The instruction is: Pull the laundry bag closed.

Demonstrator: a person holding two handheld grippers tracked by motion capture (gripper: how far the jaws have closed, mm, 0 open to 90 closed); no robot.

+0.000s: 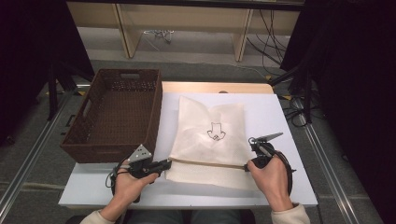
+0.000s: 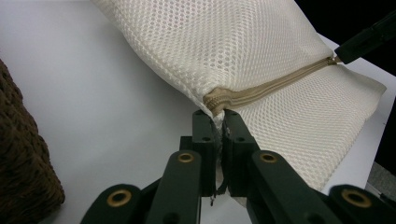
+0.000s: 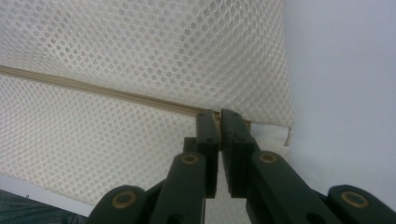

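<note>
A cream mesh bag (image 1: pixel 208 130) with a small black drawing on it lies on the white table (image 1: pixel 275 116). A tan zipper (image 1: pixel 208 163) runs along its near side. My left gripper (image 1: pixel 169 162) is shut on the bag's left zipper end; in the left gripper view the jaws pinch the mesh bag (image 2: pixel 243 51) just under the zipper (image 2: pixel 261 88). My right gripper (image 1: pixel 244 166) is shut on the right zipper end, and in the right gripper view my right gripper (image 3: pixel 218 116) bites the zipper (image 3: pixel 93 88) of the mesh bag (image 3: pixel 140 46).
A dark brown wicker basket (image 1: pixel 79 135) stands at the table's left, close beside my left hand; its wall shows as the wicker basket (image 2: pixel 18 158) in the left gripper view. Cables lie on the floor beyond the table. Bare white table runs along the right.
</note>
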